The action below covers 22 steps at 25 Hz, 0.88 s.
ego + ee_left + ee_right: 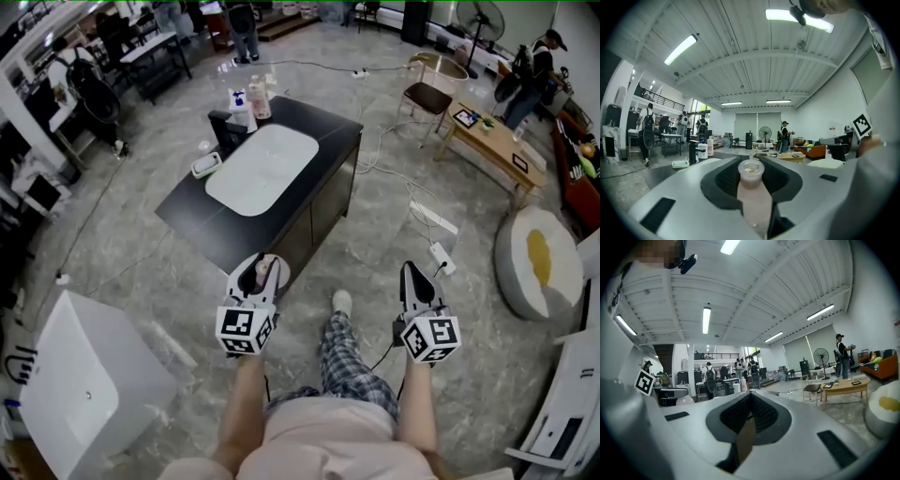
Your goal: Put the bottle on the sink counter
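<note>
A small pale pink bottle (752, 192) with a white cap stands between the jaws of my left gripper (260, 273), which is shut on it; its cap (263, 267) shows in the head view too. My right gripper (413, 278) is shut with nothing in it. Both grippers hover over the floor in front of the person's legs. The black sink counter (202, 223) with its white basin (263, 169) stands ahead, a little to the left. In the left gripper view the counter (661, 172) lies low at the left.
On the counter's far end stand a black faucet (224, 132), several bottles (256, 96) and a small green-rimmed tray (206, 165). A white box (80, 386) sits at the left, a power strip (441, 257) and cables on the floor, a chair (429, 94) and wooden table (492, 139) at the right.
</note>
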Each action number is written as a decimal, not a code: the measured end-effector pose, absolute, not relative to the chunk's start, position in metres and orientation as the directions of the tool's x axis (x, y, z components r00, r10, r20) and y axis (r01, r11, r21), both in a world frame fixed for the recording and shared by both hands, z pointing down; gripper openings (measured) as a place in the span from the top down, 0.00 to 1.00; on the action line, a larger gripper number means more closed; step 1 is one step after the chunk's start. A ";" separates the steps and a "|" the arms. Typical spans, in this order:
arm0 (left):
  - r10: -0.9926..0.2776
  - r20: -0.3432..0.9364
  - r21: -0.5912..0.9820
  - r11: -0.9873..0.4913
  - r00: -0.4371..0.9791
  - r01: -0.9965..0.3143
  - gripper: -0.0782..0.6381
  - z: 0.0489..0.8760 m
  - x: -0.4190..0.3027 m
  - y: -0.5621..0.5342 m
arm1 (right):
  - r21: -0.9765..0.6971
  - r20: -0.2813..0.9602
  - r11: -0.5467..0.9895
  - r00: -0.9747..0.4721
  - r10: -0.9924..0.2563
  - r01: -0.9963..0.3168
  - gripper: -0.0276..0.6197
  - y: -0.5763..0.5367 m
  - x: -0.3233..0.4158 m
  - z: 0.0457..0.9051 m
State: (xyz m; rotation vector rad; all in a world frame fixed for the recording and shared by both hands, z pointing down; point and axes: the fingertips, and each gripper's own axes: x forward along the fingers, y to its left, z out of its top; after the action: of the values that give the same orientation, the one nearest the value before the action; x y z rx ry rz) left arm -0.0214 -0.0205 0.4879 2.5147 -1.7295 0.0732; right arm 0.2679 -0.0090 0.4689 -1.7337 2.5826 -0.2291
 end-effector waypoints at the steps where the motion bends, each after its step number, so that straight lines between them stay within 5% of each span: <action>1: -0.933 0.094 0.046 -0.345 0.348 -0.938 0.70 0.492 -0.020 -0.043 | -0.136 0.066 0.385 -0.396 -0.916 -0.913 0.93 -0.035 0.268 0.474; 13: -0.978 0.090 0.060 -0.182 0.187 -0.981 0.70 0.469 -0.012 -0.313 | -0.135 0.044 0.635 -0.645 -0.763 -0.760 0.93 -0.370 0.239 0.446; 22: -0.990 0.116 0.060 -0.072 0.078 -0.996 0.70 0.465 -0.040 -0.363 | -0.177 0.075 0.722 -0.740 -0.668 -0.669 0.93 -0.456 0.189 0.456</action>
State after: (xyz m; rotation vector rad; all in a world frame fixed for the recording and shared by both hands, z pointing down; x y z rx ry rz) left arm -0.0404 -0.3627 0.4653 2.2127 -2.0516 0.0669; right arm 0.1889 -0.4557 0.4564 -1.1342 2.9201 -0.3029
